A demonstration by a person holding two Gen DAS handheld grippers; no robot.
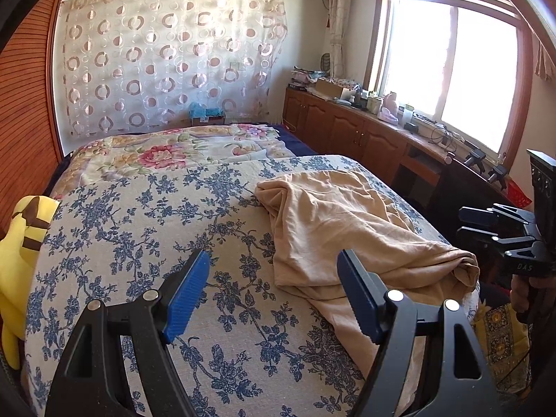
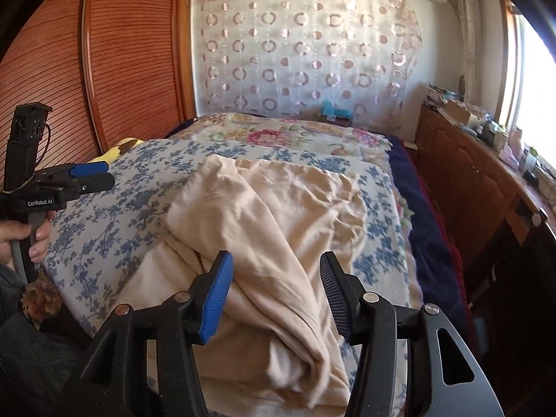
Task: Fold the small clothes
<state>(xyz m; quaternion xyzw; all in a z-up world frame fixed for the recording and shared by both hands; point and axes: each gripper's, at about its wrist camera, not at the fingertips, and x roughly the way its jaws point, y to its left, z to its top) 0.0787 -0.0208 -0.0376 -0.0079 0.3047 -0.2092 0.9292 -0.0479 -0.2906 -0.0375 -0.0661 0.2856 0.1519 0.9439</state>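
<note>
A crumpled beige garment [image 1: 333,222] lies on the blue-flowered bedspread [image 1: 139,226], bunched in folds toward the near right edge. My left gripper [image 1: 274,260] hovers open over the bedspread at the garment's left edge, with nothing pressed between its blue pads. In the right wrist view the same garment [image 2: 278,208] fills the middle. My right gripper [image 2: 275,260] stands open just above its near folds, with the cloth lying between and below the jaws and the pads apart from it. Each gripper also shows in the other view: the right gripper [image 1: 462,224] and the left gripper [image 2: 109,173], the latter held by a hand.
A yellow plush toy [image 1: 21,243] lies at the bed's left edge. A pink-flowered quilt [image 1: 166,153] covers the far half of the bed. Wooden cabinets [image 1: 347,132] with clutter run under the window on the right. A slatted wooden wardrobe door [image 2: 104,69] stands on the left.
</note>
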